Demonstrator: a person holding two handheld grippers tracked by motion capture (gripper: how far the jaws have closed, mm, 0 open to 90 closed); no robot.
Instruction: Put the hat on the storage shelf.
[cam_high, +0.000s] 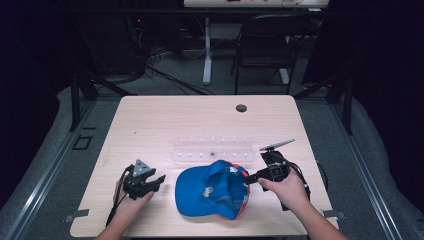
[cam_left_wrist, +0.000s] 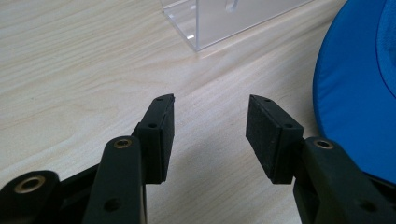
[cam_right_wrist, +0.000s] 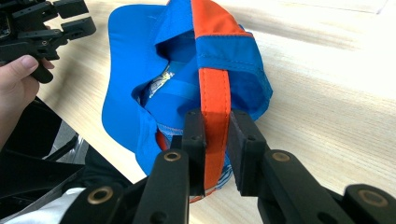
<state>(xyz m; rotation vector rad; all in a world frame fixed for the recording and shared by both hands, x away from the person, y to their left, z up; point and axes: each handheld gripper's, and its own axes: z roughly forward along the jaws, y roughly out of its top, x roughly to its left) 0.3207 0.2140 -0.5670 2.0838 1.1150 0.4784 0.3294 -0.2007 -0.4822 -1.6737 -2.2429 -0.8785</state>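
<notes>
Overhead faces forward; tong cameras close — sharing cap (cam_high: 212, 190).

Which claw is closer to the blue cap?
The right claw: it is shut on the cap by its orange strip. The left claw sits open beside the brim, not touching.

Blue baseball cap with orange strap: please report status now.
Right gripper shut on blue fabric cap's orange strap. Left gripper open, empty, beside brim. Clear plastic rack behind cap, not blocking.

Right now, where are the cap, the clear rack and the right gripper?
cap (cam_high: 200, 192): high view, on its blue brim.
clear rack (cam_high: 200, 154): high view, on its front wall.
right gripper (cam_right_wrist: 216, 140): right gripper view, on the clamped orange strap.
</notes>
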